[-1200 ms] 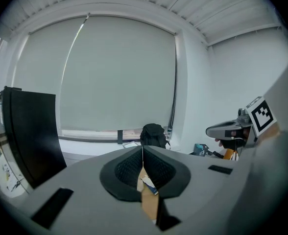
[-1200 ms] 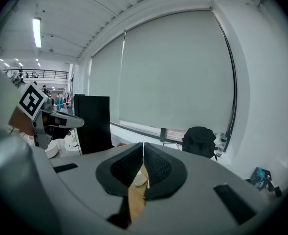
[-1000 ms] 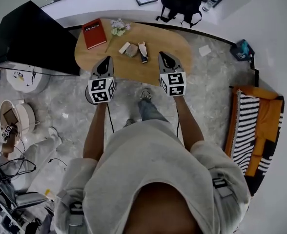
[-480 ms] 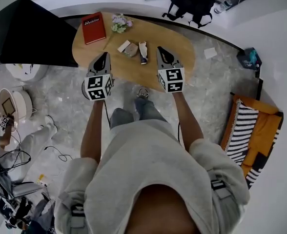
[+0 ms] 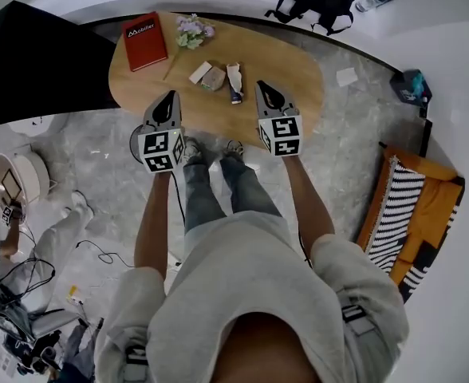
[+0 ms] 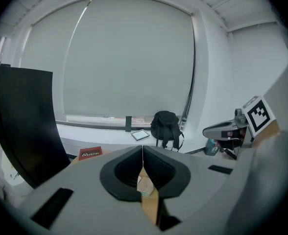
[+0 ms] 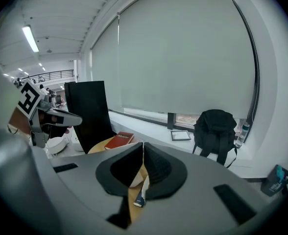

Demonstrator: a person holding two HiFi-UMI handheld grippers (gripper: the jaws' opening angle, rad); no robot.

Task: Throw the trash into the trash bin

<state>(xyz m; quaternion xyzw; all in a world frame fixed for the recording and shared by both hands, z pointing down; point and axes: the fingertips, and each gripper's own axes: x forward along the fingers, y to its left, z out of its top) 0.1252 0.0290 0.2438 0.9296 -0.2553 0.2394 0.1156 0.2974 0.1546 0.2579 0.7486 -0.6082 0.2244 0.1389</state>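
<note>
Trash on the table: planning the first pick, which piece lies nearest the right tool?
The small dark piece at the near end of the white wrapper is closest to the right tool. The brown wad and white scrap lie farther left.

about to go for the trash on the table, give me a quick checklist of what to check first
1. Left gripper empty: ok, jaws together, nothing between them.
2. Right gripper empty: ok, jaws together, nothing between them.
3. Jaws apart for a pick: not ok, both are shut.
4. Trash in sight: ok, crumpled scrap and white wrapper lie on the wooden table, ahead of both grippers.
5. Red book apart from the trash: ok.
6. Bin found: cannot tell; a dark round thing beside the table may be it.
</note>
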